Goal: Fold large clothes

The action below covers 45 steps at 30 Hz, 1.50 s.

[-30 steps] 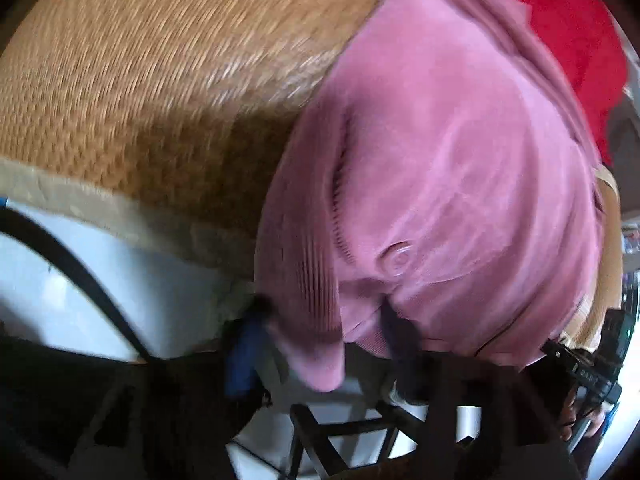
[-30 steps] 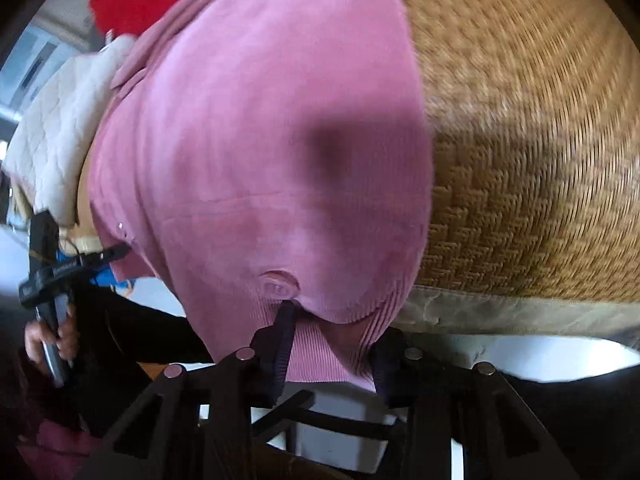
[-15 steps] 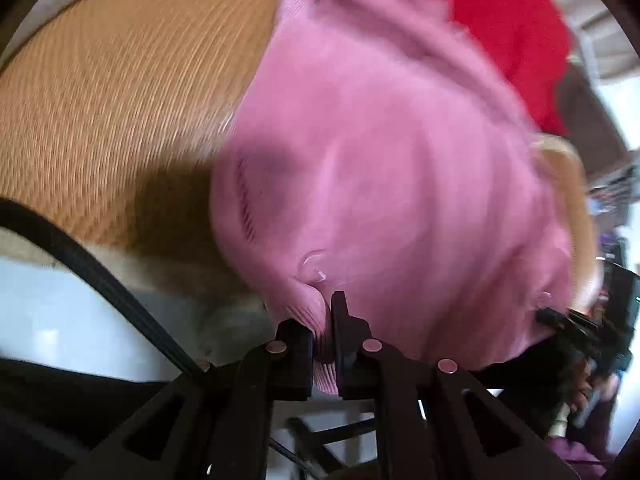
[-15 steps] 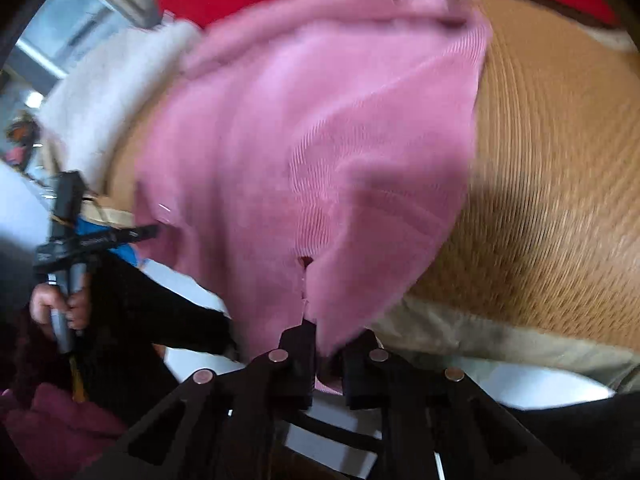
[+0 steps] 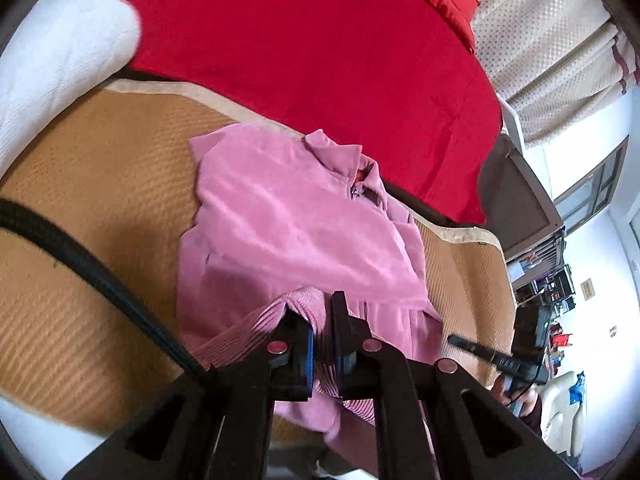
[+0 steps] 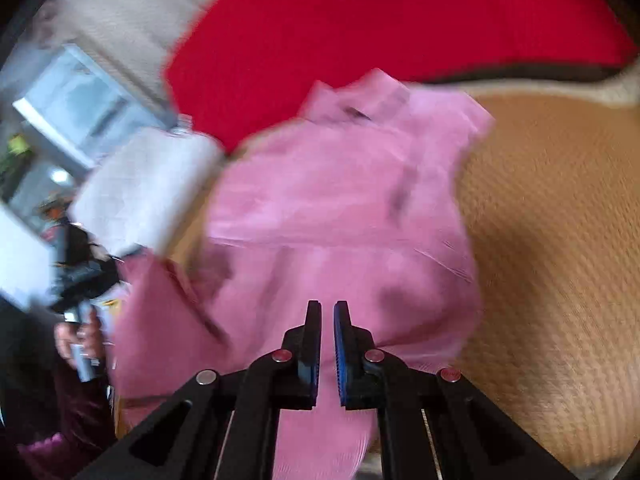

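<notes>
Left wrist view: the left hand-held gripper (image 5: 323,334) is clamped on the ribbed hem (image 5: 248,330) of a pink garment (image 5: 296,232), its jaws having just closed on the cloth. The hem is raised off the woven mat (image 5: 100,208) on the bed, while the collar end (image 5: 340,160) lies flat near the red blanket (image 5: 304,52). A black cable (image 5: 92,272) crosses the mat just beside the garment. The risk here, as a judgement: only a narrow bite of ribbing sits between the pads, so a hard pull toward the collar could slip the hem free, or the trailing cable could drag across the fold.

Right wrist view: heavily blurred. The right hand-held gripper (image 6: 327,344) has its jaws drawn nearly together, having just been closing, with the pink garment filling the narrow slot and the ribbing hanging below; it appears pinched on the hem, though blur hides the exact bite. A white quilted cover (image 6: 152,184) lies beside the garment. If the two grips rise unevenly, the hem may skew and the fold land crooked, or bunch against the cover.
</notes>
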Motion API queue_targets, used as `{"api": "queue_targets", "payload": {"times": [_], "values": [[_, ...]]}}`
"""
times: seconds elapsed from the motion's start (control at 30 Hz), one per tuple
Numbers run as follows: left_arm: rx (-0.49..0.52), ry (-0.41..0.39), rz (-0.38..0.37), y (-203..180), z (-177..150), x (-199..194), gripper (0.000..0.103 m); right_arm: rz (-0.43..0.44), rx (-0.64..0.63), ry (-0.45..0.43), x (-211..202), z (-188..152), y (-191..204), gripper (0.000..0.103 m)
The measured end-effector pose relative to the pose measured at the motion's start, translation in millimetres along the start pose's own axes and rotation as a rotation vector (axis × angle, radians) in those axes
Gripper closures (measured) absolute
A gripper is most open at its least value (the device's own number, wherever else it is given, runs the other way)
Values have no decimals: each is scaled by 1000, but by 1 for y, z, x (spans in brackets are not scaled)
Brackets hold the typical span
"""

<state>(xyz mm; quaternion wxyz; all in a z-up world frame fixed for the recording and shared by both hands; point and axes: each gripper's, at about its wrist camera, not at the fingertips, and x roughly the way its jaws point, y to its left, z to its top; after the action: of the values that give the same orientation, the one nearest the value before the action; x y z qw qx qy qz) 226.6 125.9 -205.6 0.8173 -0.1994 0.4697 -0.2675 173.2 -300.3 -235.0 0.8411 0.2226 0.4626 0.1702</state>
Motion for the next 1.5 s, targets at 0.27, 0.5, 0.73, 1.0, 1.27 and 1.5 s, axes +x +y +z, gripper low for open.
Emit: {"api": "queue_targets", "payload": {"times": [0.27, 0.5, 0.73, 1.0, 1.27, 1.5], "values": [[26, 22, -9, -14, 1, 8, 95, 115, 152, 19, -26, -52, -46, 7], [27, 7, 10, -18, -2, -2, 95, 283, 360, 103, 14, -112, -71, 2], [30, -12, 18, -20, -8, -15, 95, 357, 465, 197, 83, -123, -51, 31], [19, -52, 15, -10, 4, -30, 95, 312, 211, 46, 56, -80, 7, 88], [-8, -201, -6, -15, 55, -29, 95, 257, 114, -209, 24, 19, 20, 89], [-64, -271, 58, -1, 103, 31, 95, 281, 351, -211, 66, 102, -49, 89]]}}
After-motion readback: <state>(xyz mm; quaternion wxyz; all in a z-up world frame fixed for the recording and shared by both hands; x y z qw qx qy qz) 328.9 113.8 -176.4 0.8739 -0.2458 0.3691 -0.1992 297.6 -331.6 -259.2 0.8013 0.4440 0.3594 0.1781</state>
